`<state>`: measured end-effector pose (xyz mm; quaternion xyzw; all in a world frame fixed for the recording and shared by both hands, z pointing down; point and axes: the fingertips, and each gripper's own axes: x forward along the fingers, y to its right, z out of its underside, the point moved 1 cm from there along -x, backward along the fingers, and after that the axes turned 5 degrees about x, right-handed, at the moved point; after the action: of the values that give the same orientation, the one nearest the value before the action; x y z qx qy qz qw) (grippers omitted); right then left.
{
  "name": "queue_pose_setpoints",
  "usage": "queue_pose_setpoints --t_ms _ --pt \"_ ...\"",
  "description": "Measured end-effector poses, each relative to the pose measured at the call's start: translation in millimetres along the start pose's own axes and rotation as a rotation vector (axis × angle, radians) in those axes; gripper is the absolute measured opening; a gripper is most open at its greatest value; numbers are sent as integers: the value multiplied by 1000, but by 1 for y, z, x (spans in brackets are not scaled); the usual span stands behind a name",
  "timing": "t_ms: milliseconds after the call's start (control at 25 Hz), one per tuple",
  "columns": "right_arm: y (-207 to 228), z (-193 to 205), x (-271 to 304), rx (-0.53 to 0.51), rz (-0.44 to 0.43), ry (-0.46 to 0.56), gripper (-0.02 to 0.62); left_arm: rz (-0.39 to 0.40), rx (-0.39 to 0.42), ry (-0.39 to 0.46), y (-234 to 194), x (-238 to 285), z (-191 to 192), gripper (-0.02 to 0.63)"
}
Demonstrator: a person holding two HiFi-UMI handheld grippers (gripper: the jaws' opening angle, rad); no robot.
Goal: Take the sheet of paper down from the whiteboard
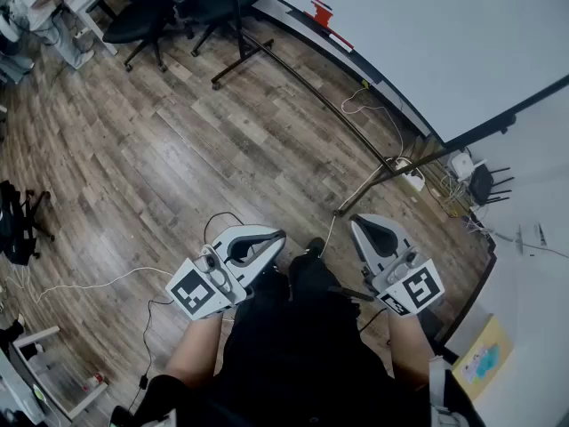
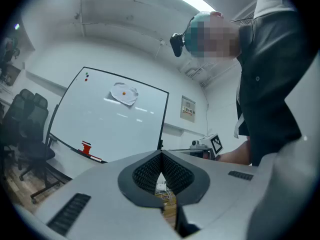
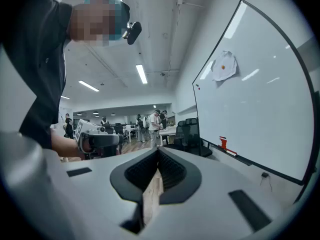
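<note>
The left gripper [image 1: 271,237] and right gripper [image 1: 357,223] are closed and empty.
The paper [image 2: 124,93] sticks on the whiteboard [image 2: 100,129], up ahead of the left gripper.

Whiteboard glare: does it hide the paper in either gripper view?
Left gripper view: light streaks cross the whiteboard beside the paper, which reads clearly. Right gripper view: streaks flank the paper, its outline distinct; fisheye bows the board's frame.

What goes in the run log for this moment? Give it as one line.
stage: not started | left tongs: shut, empty | right tongs: shut, empty | paper: on whiteboard, untouched
</note>
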<state>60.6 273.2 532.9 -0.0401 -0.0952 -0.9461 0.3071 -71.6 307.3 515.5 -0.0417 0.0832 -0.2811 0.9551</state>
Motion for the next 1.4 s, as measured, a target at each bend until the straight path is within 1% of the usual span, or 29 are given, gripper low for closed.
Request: queue_pose_setpoints --t_ms 160,320,440,520,640,720,960,1080,1160,1280,1320,1400 --pt "4 -1 9 -17 -7 -7 17 12 10 -24 -2 3 2 11" --pt "18 -3 2 -25 31 -7 17 38 -1 -22 -6 8 5 11" --pt "36 -2 -2 14 49 12 18 52 1 -35 -14 24 10 11" --pt "50 -1 -2 29 49 14 18 55 9 -40 -20 41 10 11" --pt "75 -10 4 -24 41 -8 18 36 -6 -37 -35 73 5 11" --pt "93 -29 7 -62 26 12 18 22 2 -40 -49 99 -2 11" --pt "157 -78 0 -116 -10 76 18 -14 94 -70 -83 189 -30 11" --pt "187 -91 -4 -99 -18 97 19 -21 113 -82 -92 226 -45 11" --pt "211 -88 0 -61 -9 101 18 -38 111 -80 -99 243 -51 11" --pt "235 -80 15 -61 8 71 18 -58 112 -105 -108 261 -44 11" --pt "238 -81 18 -59 5 79 18 -57 115 -116 -110 264 -42 11" --pt "243 -78 24 -22 -2 103 18 -51 122 -137 -115 266 -38 11"
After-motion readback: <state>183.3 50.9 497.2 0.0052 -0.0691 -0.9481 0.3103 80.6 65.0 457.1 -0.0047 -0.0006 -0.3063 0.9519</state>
